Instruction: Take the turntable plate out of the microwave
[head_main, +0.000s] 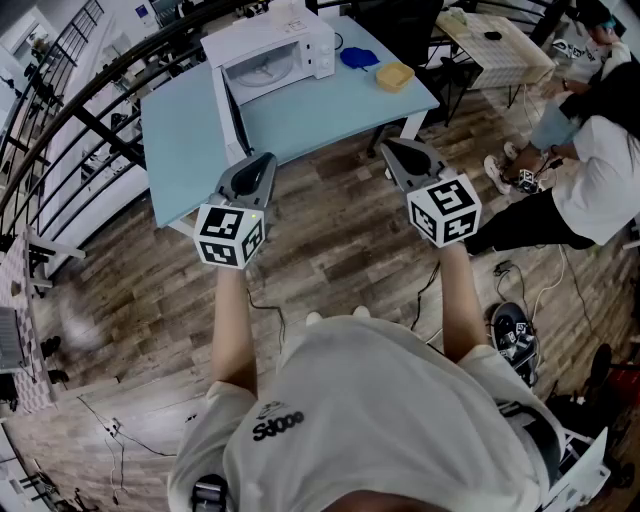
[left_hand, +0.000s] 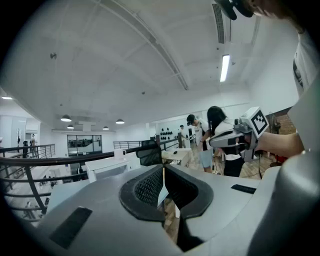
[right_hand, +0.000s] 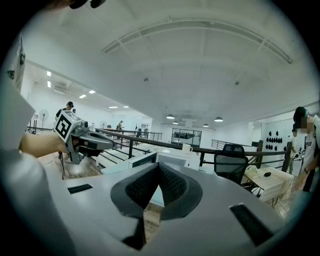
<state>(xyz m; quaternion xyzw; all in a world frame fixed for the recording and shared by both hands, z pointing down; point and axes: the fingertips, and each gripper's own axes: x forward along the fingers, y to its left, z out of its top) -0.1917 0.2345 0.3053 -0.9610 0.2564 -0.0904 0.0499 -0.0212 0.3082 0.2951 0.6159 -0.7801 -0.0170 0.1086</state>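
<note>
Table (head_main: 300, 115) edge near left gripper (head_main: 262, 162); right gripper (head_main: 393, 150) over floor (head_main: 340, 240).

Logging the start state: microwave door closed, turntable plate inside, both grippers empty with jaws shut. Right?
One thing is off: the microwave door is open, not closed. The head view shows it swung out to the side, with the turntable plate visible in the cavity. The rest holds: the left gripper and right gripper are empty, jaws shut.
</note>
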